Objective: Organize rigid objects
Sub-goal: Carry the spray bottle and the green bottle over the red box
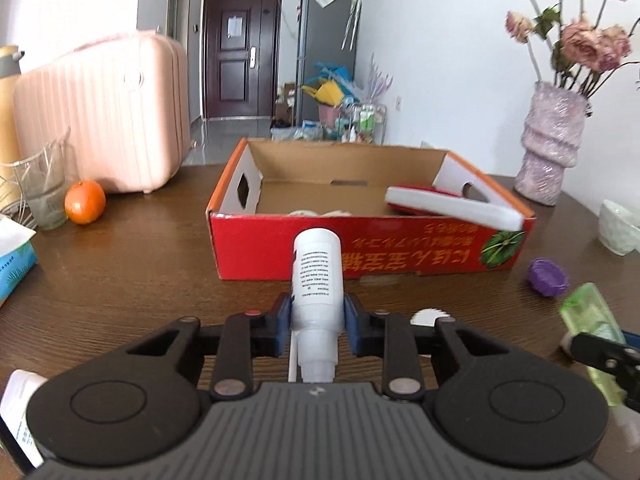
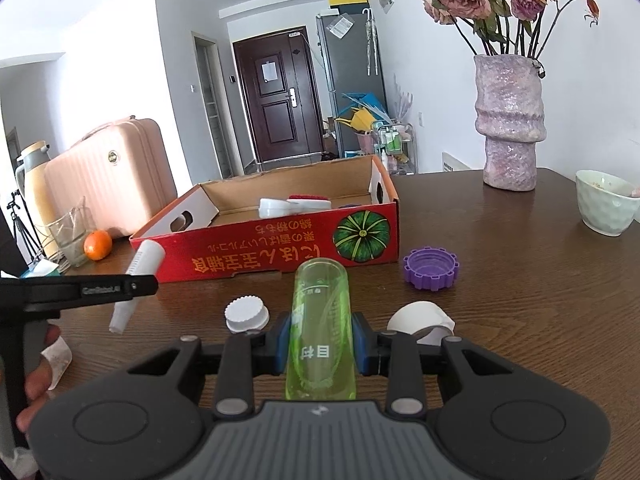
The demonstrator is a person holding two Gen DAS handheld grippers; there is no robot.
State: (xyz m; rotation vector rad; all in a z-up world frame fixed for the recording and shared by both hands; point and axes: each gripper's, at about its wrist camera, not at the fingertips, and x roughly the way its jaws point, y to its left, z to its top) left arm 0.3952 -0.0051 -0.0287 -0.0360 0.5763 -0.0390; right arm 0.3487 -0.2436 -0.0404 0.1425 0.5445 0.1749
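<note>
Box (image 1: pixel 360 258) holds a white-and-red case (image 1: pixel 452 204).

You have bright, even daylight in both views, and the white walls (image 2: pixel 432 92) far off wash out almost to blank. The dark wooden table (image 2: pixel 520 280) carries a soft pale sheen on its far part, with only faint shadows under what stands on it. Fisheye bending curves the table edge and darkens the corners. In your left wrist view the near left and right edges smear, and the vase of flowers (image 1: pixel 554 136) looks soft.
</note>
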